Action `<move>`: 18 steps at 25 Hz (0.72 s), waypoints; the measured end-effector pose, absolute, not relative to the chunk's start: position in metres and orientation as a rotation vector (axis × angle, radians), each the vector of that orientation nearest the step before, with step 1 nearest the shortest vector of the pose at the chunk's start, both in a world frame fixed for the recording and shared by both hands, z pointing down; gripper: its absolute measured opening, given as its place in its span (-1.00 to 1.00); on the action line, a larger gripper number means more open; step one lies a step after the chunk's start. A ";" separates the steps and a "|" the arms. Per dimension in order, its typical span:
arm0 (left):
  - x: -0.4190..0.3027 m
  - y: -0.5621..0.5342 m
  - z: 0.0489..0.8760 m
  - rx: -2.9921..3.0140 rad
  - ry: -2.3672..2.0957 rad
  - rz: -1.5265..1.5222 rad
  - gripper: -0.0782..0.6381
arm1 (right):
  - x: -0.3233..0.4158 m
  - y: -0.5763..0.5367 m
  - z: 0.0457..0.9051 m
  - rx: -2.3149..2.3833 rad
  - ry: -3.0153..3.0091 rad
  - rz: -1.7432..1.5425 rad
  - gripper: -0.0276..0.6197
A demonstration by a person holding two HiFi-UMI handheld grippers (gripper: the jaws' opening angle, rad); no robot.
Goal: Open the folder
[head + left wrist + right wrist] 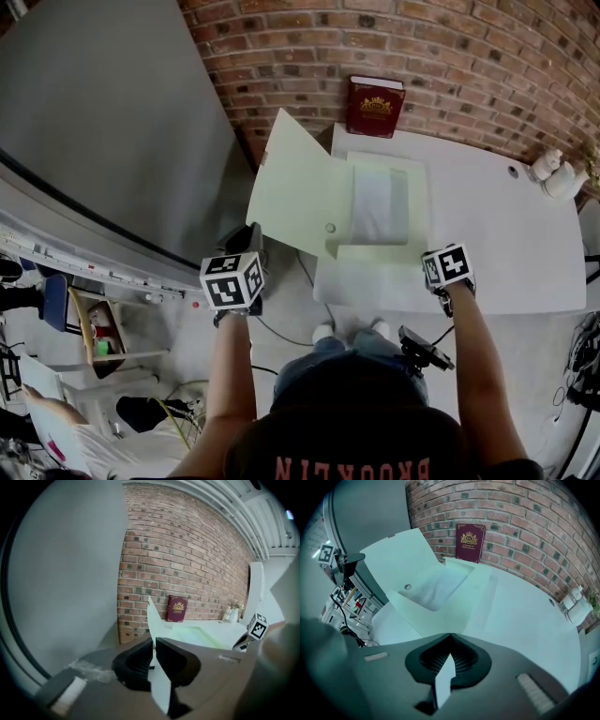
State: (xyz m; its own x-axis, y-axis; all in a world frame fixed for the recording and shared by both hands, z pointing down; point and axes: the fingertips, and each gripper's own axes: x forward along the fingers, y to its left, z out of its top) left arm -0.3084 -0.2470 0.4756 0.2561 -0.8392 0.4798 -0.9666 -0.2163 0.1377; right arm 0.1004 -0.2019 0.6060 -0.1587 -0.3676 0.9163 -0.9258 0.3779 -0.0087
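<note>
Pale green folder (384,202) spread open on white table (506,234), flap (295,187) swung toward nine o'clock (round stud showing). Left gripper (153,644) clenched on flap, right gripper (450,639) pinching folder's five-o'clock edge.

Setting: indoor workroom, office or lab type. Evidence: white desk (525,244) with cable hole (513,172) against a bare brick wall (422,47). Large grey wall board (103,112) with tray rail (56,251). Cables (281,333) across floor. Cluttered wooden shelf unit (103,328).
</note>
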 end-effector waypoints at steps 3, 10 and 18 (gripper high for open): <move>-0.320 -0.249 0.486 2.078 -1.653 0.447 -0.70 | 0.100 -0.202 0.606 1.150 -1.717 0.769 -0.91; -0.344 -0.253 0.515 1.963 -1.676 0.532 -0.65 | 0.100 -0.201 0.607 1.153 -1.694 0.762 -0.91; -0.363 -0.256 0.537 1.910 -1.712 0.662 -0.49 | 0.100 -0.201 0.606 1.160 -1.681 0.770 -0.91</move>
State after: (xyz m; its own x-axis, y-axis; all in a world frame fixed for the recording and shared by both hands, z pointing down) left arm -0.3626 -0.2557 0.5367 0.0968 -0.7582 0.6448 -0.9947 -0.0954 0.0370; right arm 0.1003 -0.2007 0.6058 -0.1294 -0.3557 0.9256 -0.9331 0.3595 0.0077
